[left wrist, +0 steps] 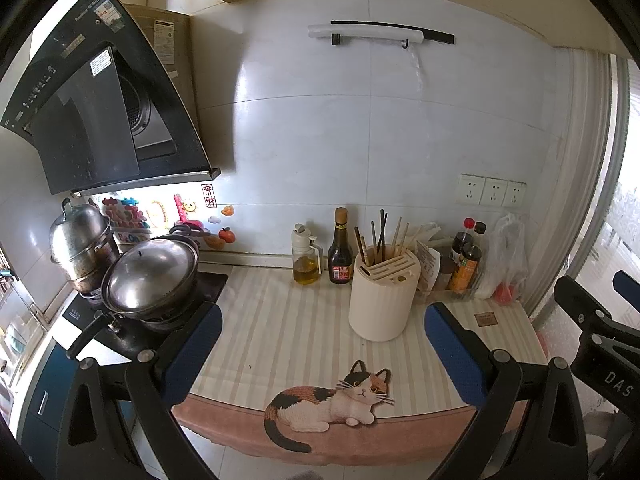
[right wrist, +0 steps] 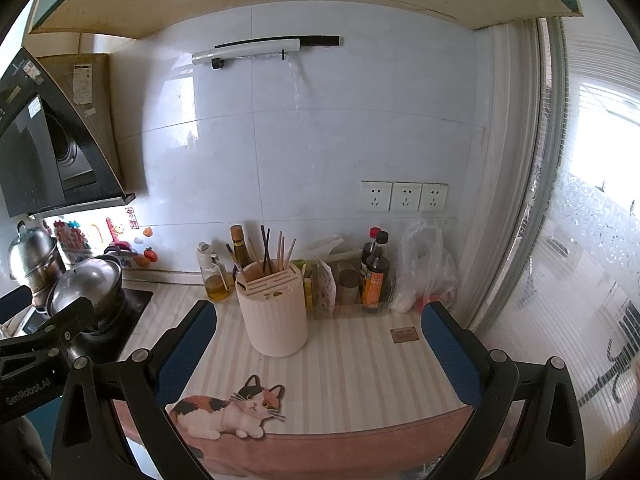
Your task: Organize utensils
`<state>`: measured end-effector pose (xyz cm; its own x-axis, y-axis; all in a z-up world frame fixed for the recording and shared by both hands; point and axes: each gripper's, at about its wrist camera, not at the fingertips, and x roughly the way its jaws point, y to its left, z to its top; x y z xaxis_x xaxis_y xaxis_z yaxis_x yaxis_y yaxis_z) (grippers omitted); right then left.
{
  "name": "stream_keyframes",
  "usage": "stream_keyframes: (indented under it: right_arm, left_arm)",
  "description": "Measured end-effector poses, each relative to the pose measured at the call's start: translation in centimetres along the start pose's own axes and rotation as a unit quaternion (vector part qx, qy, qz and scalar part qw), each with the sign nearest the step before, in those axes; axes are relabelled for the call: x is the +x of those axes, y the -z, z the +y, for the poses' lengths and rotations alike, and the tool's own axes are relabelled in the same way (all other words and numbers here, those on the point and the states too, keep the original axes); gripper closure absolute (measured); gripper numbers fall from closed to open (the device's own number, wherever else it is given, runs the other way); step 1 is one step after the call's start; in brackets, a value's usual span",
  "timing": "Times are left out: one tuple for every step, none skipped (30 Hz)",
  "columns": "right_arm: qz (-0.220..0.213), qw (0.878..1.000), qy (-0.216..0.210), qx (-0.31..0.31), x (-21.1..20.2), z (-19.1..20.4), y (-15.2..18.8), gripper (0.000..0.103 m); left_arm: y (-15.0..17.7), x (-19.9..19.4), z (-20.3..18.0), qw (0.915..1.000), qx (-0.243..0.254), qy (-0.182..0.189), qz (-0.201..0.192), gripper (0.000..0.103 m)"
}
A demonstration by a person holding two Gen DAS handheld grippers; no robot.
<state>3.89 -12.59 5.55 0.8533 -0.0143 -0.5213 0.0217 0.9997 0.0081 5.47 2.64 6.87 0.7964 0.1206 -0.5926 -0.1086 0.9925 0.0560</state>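
On the far left you have the stove with the steel pots [left wrist: 150,276], and they are not part of your work. Your left gripper [left wrist: 322,344] hangs over the near edge of the counter with its blue fingers [left wrist: 196,354] spread wide, and nothing is between them. Going right, the oil bottle [left wrist: 306,256] and the dark sauce bottle [left wrist: 340,254] stand by the far wall. Just beside them, a little nearer to you, stands the cream utensil holder [left wrist: 380,296] on the striped mat [left wrist: 280,320] with the cat picture.

The chopsticks [left wrist: 382,232] are already upright in the back compartment of this holder, some dark and some pale. The slots in its front part look empty. I see no loose utensil on the mat or on the counter, so I cannot tell you which piece you must move.

Further right is a clear tray with condiment bottles [right wrist: 374,276] and a plastic bag [right wrist: 426,268] near the window. Your right gripper [right wrist: 318,354] also holds its fingers [right wrist: 450,354] wide apart and carries nothing; it is near the holder, not touching it.

In my judgement the task is either at its very start or almost finished; both hands are free now.
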Motion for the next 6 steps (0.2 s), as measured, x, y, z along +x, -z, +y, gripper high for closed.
stream_keyframes:
  right_arm:
    - [0.0, 1.0, 0.0, 0.0, 0.01, 0.01, 0.04, 0.0]
    - [0.0, 1.0, 0.0, -0.001, 0.01, 0.04, 0.02, 0.0]
    - [0.001, 1.0, 0.0, -0.001, 0.02, 0.03, 0.01, 0.0]
    - [0.001, 1.0, 0.0, 0.0, -0.01, 0.01, 0.05, 0.0]
    - [0.001, 1.0, 0.0, 0.0, -0.01, 0.04, 0.02, 0.0]
    - [0.002, 1.0, 0.0, -0.001, -0.01, 0.08, 0.0, 0.0]
  left_arm:
    - [-0.01, 0.01, -0.03, 1.0, 0.0, 0.0, 0.0, 0.0]
    - [-0.03, 0.02, -0.06, 1.0, 0.0, 0.0, 0.0, 0.0]
    - [0.01, 0.0, -0.02, 1.0, -0.001, 0.0, 0.0, 0.0]
    - [-0.01, 0.01, -0.04, 1.0, -0.001, 0.0, 0.0, 0.0]
    - [-0.06, -0.02, -0.02, 1.0, -0.001, 0.001, 0.0, 0.0]
    - [-0.06, -0.1, 0.02, 1.0, -0.001, 0.002, 0.001, 0.0]
